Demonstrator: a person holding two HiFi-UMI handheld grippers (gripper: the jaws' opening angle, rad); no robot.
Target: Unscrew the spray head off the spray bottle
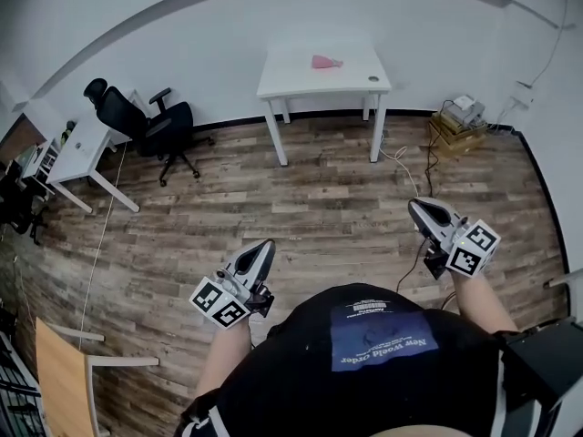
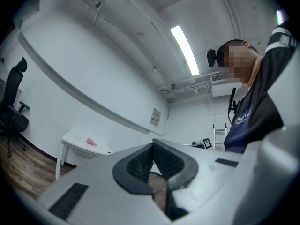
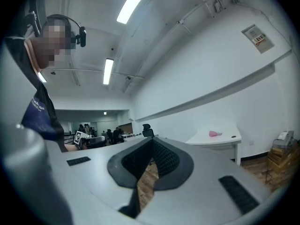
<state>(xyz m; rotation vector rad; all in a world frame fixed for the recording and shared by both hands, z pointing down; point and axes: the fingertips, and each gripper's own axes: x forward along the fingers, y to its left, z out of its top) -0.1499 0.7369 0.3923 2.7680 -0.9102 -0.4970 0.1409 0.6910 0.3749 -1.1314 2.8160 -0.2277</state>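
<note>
Both tongs are shut, pads together, nothing between them. We hold the left tongs (image 1: 266,245) and right tongs (image 1: 415,205) low in front of our body, above the brown wood-plank floor (image 1: 301,209).

No spray bottle is within reach. The only candidate we see is a small pink object (image 1: 325,62) on the white rectangular counter (image 1: 291,82), well ahead of both tongs and between their lines. It seems to lie on its side, long axis across the counter. It is too small to make out a spray head.

We judge the right tongs marginally nearer, and that we must walk up to the counter first. Pale loose cables (image 1: 407,173) trail ahead of the right tongs. A black office chair (image 1: 146,121) stands well left of the left tongs, out of the way.
</note>
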